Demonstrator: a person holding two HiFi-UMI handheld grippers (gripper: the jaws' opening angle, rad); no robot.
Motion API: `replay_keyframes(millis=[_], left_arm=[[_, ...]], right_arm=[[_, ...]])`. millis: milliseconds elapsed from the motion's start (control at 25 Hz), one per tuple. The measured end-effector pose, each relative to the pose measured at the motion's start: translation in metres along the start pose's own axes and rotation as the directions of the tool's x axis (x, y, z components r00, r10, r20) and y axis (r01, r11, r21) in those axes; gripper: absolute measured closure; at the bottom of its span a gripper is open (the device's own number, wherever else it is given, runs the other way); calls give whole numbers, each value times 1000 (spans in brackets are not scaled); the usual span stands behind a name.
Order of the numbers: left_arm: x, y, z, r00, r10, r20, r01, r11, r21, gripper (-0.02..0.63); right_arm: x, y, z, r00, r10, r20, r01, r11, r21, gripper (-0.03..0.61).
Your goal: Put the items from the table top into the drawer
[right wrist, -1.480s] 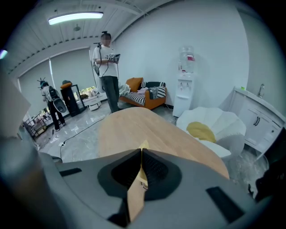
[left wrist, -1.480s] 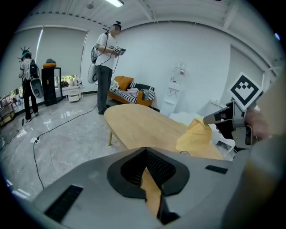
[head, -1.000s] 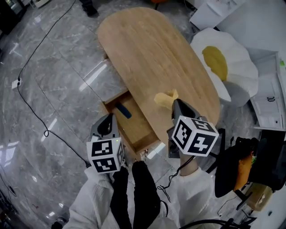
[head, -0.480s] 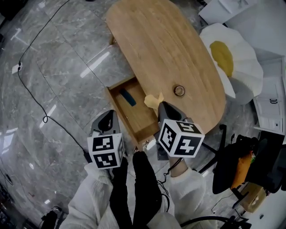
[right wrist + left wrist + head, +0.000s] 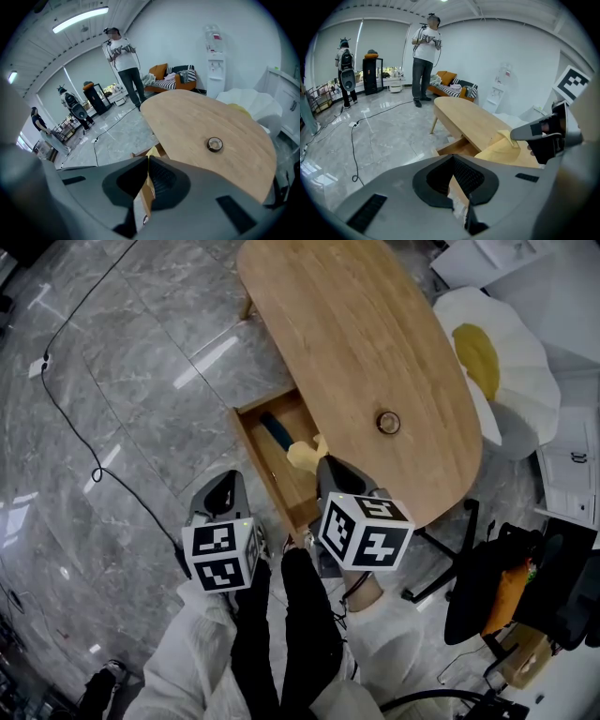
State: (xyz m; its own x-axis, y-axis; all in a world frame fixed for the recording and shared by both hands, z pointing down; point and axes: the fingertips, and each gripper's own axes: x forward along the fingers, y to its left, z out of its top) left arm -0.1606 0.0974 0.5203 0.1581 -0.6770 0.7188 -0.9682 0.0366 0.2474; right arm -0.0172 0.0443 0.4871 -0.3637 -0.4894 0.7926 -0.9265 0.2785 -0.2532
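My right gripper (image 5: 322, 463) is shut on a yellow cloth (image 5: 304, 455), which hangs over the open wooden drawer (image 5: 258, 451) beside the table edge. In the right gripper view only a tip of the yellow cloth (image 5: 153, 151) shows past the closed jaws of my right gripper (image 5: 149, 157). A blue item (image 5: 277, 432) lies inside the drawer. A small tape roll (image 5: 388, 422) rests on the oval wooden table (image 5: 356, 334). My left gripper (image 5: 225, 493) hovers over the floor left of the drawer, shut and holding nothing; in its own view the left gripper (image 5: 453, 156) faces the yellow cloth (image 5: 501, 147).
A white and yellow egg-shaped cushion (image 5: 497, 362) lies right of the table. A black cable (image 5: 75, 418) runs across the grey marble floor. A dark chair (image 5: 487, 596) stands at lower right. A person (image 5: 425, 56) stands far off in the room.
My right gripper has carried the yellow cloth leftward, off the table top and over the open drawer, uncovering the tape roll. The left gripper has shifted only slightly.
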Motion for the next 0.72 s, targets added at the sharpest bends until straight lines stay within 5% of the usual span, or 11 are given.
replay_keyframes(millis=[280, 360, 720], left_arm=[[2, 2, 5, 1000, 2, 7, -2, 1000, 0, 614], [4, 3, 5, 1000, 3, 7, -3, 1000, 0, 614], [10, 3, 4, 1000, 1, -4, -1, 1000, -1, 614]], right_arm=[[7, 9, -8, 999, 46, 8, -46, 997, 55, 497], [9, 10, -8, 998, 62, 16, -63, 995, 78, 361], [8, -4, -11, 1000, 24, 10, -25, 995, 92, 362]])
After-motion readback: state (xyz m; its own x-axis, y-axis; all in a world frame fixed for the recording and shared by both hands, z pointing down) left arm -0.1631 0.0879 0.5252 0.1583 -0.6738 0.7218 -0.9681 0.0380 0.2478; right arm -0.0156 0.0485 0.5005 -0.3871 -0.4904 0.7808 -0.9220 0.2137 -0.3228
